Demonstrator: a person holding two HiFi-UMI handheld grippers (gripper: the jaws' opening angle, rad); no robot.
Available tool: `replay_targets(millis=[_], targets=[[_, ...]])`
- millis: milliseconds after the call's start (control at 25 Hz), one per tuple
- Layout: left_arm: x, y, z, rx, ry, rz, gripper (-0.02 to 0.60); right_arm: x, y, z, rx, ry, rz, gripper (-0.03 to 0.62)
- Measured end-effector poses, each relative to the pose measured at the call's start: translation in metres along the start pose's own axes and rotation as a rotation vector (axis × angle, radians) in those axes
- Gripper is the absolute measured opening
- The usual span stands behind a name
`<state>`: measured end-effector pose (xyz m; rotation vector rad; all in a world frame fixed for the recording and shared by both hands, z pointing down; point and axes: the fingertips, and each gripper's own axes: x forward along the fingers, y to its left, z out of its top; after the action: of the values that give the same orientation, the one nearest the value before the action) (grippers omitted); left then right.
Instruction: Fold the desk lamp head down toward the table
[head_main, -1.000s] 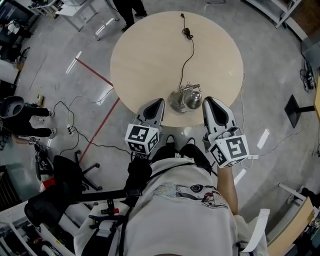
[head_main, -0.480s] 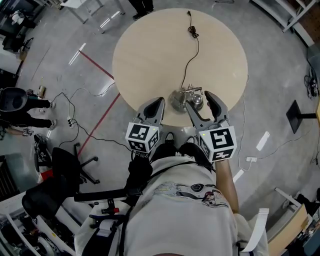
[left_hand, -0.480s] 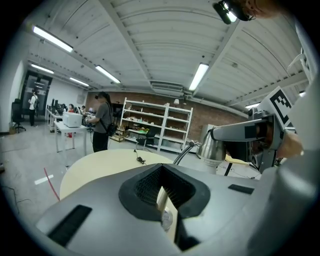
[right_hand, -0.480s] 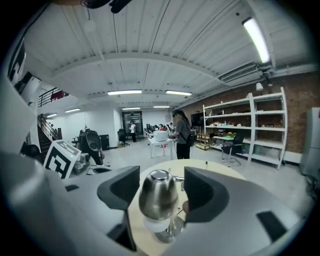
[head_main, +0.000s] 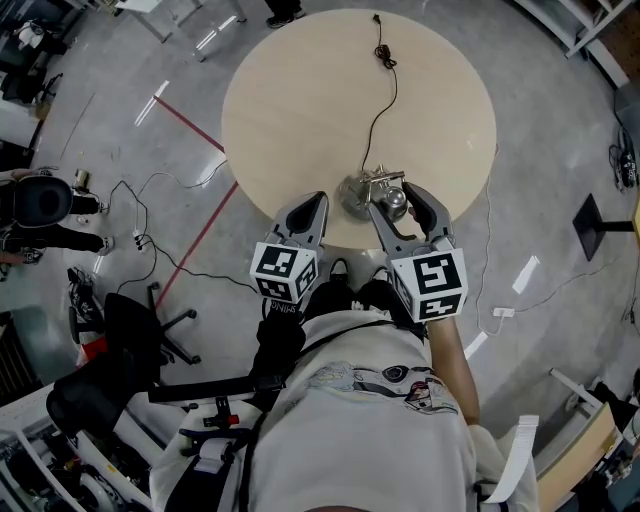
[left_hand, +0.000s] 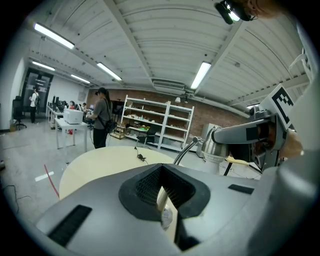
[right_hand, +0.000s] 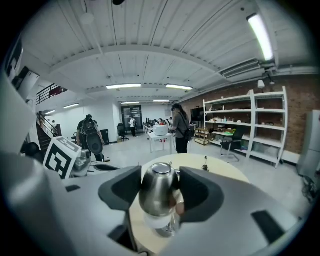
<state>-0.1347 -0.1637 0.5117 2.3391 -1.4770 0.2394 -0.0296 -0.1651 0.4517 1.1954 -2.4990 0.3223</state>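
Note:
A chrome desk lamp stands near the front edge of the round wooden table (head_main: 300, 100), its base (head_main: 355, 197) left of its head (head_main: 397, 202). My right gripper (head_main: 398, 196) straddles the lamp head (right_hand: 158, 192), one pad against each side, and its jaws are closing on it. The white rim and the stem show below the head in the right gripper view. My left gripper (head_main: 313, 203) is shut and holds nothing, just left of the base at the table edge. In the left gripper view the lamp head (left_hand: 216, 145) is at the right.
The lamp's black cable (head_main: 380, 110) runs across the table to a plug at its far edge. Cables, a red floor line and a black chair (head_main: 130, 340) lie on the floor to the left. Shelves and people stand farther back.
My right gripper swung left to the lamp and went from shut to wide open, so the lamp head now sits between its jaws. The left gripper stayed put.

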Motion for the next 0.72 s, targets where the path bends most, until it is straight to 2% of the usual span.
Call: replay_targets(millis=[720], targets=[[0.007,-0.009,-0.005,0.014,0.032,-0.029,-0.002,-0.017,0.006,-0.019,-0.028,-0.012,0.002,0.244]])
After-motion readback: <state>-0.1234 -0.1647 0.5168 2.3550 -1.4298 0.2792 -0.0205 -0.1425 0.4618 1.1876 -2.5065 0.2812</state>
